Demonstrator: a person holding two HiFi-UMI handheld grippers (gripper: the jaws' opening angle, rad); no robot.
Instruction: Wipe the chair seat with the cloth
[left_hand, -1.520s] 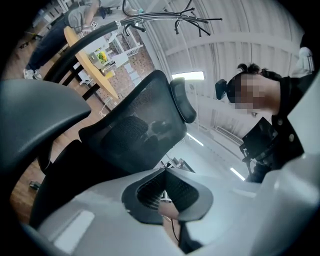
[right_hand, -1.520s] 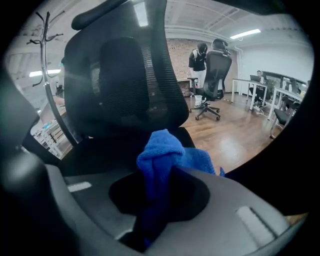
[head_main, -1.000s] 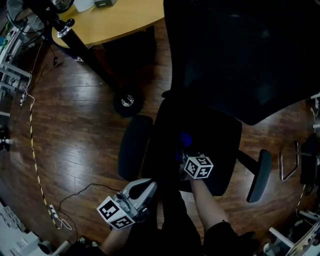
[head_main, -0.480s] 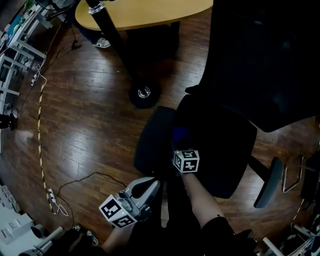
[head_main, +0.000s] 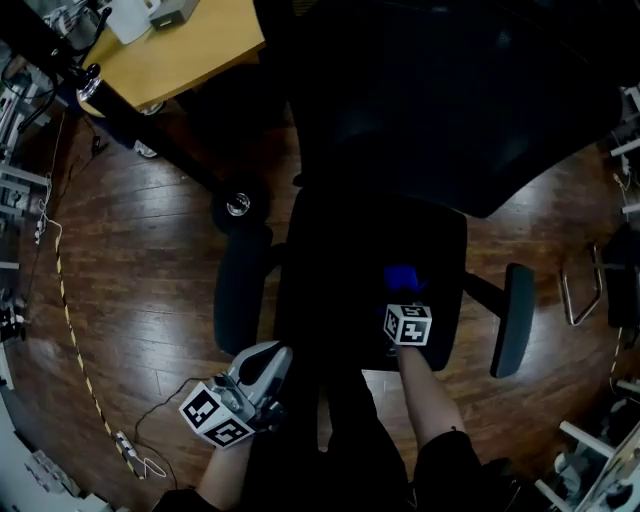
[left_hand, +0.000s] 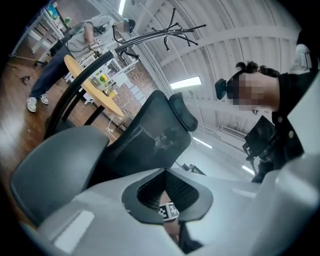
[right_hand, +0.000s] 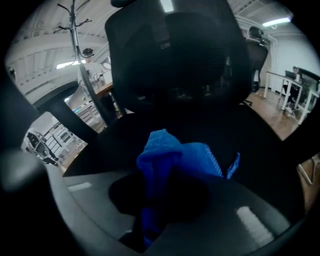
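Blue terry cloth pinched in right gripper fingers on black seat; left gripper fingers seemingly together.

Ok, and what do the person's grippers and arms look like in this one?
Both the left gripper and right gripper are pale grey with black inner pads, each carrying a white cube with black square markers. Forearms are bare below dark sleeves.
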